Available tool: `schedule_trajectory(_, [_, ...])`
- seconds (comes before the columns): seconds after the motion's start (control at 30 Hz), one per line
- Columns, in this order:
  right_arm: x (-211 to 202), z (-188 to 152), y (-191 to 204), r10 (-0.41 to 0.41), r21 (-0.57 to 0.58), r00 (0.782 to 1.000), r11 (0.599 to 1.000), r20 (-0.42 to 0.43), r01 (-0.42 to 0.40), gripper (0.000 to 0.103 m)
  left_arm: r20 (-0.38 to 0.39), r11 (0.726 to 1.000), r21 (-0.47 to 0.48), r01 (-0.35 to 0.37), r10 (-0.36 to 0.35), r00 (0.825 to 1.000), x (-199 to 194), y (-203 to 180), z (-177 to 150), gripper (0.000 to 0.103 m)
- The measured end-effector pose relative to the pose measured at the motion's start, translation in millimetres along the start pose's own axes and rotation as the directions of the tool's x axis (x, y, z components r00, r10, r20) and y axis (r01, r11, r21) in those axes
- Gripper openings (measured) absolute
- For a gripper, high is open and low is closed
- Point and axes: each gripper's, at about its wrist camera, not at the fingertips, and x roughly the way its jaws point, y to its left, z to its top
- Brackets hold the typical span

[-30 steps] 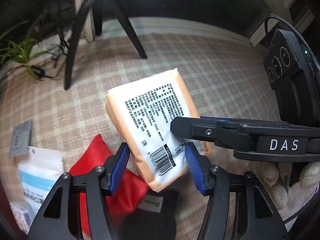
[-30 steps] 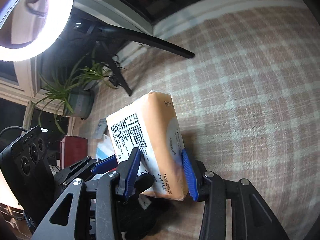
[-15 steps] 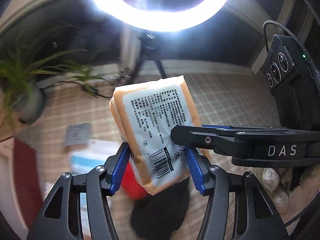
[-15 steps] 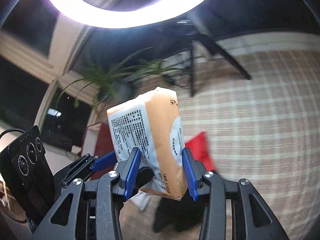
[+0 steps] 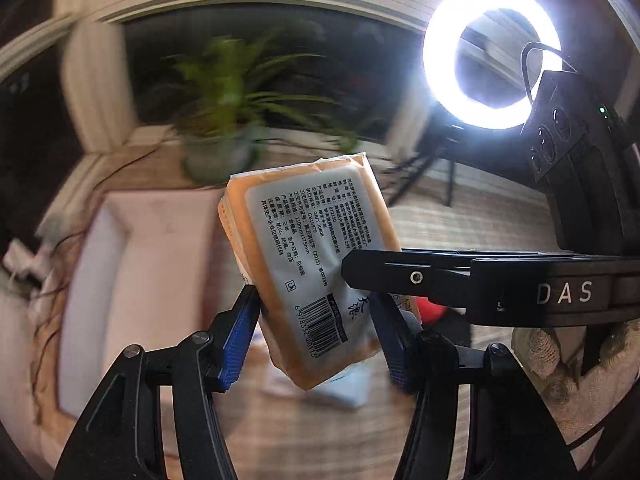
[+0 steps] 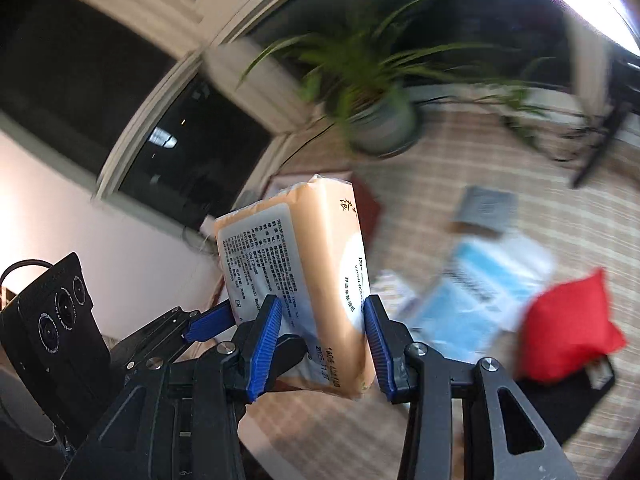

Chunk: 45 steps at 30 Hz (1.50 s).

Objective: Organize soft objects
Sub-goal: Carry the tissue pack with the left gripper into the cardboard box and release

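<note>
Both tongs grasp one thing. Left gripper [image 5: 316, 334] is clenched across the width of the tissue pack [image 5: 308, 264]; right gripper [image 6: 322, 344] is clenched on the same pack across its thin sides, near the lower end. From the left wrist view the right tool crosses in front of the printed label, so the two grips sit at right angles to each other. Judgement: a soft pack sags in a single pinch, and the crossed double hold likely keeps it rigid and square while it is carried.

Pack position: in the air, tilted, barcode end down, well above the checked cloth [image 6: 540, 208]. No surface touches it.

Relative to the pack, right wrist view: red pillow [image 6: 568, 328] lies to the right on the cloth, resting partly on a black cloth item [image 6: 576, 408]; a blue-and-white packet [image 6: 480, 292] lies between pack and pillow; a small grey card [image 6: 486, 204] sits beyond that. Potted plant [image 6: 376, 120] stands behind the pack. Left wrist view: a pale box [image 5: 140, 264] lies to the pack's left, ring light [image 5: 490, 54] up and to the right.

Background is blurred in both views. Judgement: transport step; the pale box may be the target, not confirmed.
</note>
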Motion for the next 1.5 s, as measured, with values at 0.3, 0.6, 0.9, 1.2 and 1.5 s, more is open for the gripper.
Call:
schedule_trajectory(0.3, [111.2,-1.2,78.9,0.010,-0.078,0.991,0.997,-0.135,-0.021,0.039,-0.041,0.986,-0.155,-0.062,0.056,0.998,-8.8,107.6,-25.9,0.056])
schedule_trajectory(0.6, [177.8,-3.2,98.0,-0.046,-0.094,0.977,0.995,-0.208,0.027,0.039,-0.113,0.972,-0.232,-0.047,0.021,0.993,9.5,172.9,-43.6,0.056])
schedule_trajectory(0.9, [202.8,4.2,95.1,-0.115,-0.078,0.970,0.992,-0.213,0.101,0.039,-0.167,0.974,-0.227,-0.015,-0.024,0.986,33.0,191.7,-41.7,0.056])
schedule_trajectory(1.2, [207.4,8.6,93.7,-0.166,-0.074,0.970,0.985,-0.177,0.155,0.041,-0.211,0.982,-0.189,-0.010,-0.030,0.977,46.1,196.6,-38.4,0.054])
schedule_trajectory(1.5, [159.3,2.3,95.8,-0.176,-0.120,0.981,0.979,-0.082,0.165,0.048,-0.128,0.984,-0.178,-0.030,0.008,0.992,11.8,192.6,-34.8,0.054])
